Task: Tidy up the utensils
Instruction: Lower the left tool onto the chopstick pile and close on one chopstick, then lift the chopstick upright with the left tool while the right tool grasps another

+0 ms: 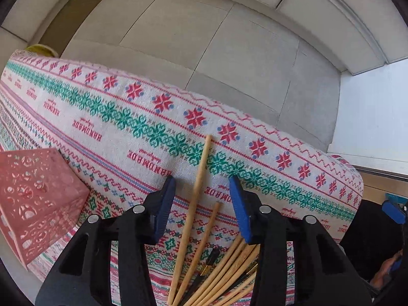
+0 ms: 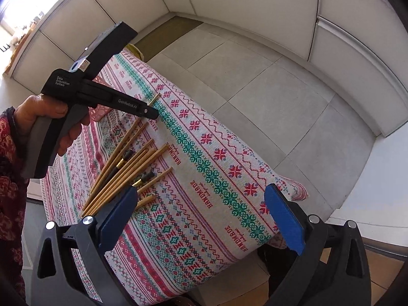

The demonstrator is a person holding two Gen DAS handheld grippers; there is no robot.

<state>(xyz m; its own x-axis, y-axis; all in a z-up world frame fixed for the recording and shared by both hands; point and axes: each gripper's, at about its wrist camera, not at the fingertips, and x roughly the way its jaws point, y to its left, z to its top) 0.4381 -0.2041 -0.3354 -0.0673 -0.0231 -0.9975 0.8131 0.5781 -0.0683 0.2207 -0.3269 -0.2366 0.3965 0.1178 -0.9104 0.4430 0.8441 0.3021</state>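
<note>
The left hand-held gripper (image 1: 202, 204) is seen with its blue fingers spread apart, nothing gripped between them. A long wooden chopstick (image 1: 196, 193) lies in the gap at centre frame, and a shorter one (image 1: 204, 239) lies just beside it. The remaining chopsticks (image 2: 122, 170) are fanned out on the patterned cloth of the counter (image 2: 204, 178), left of centre in the right wrist view; two dark ones with gold bands are mixed in. The right hand-held gripper (image 2: 201, 209) is held wide open and empty at the lower frame. A pink perforated holder (image 1: 33, 199) is located at the left edge of the left wrist view.
</note>
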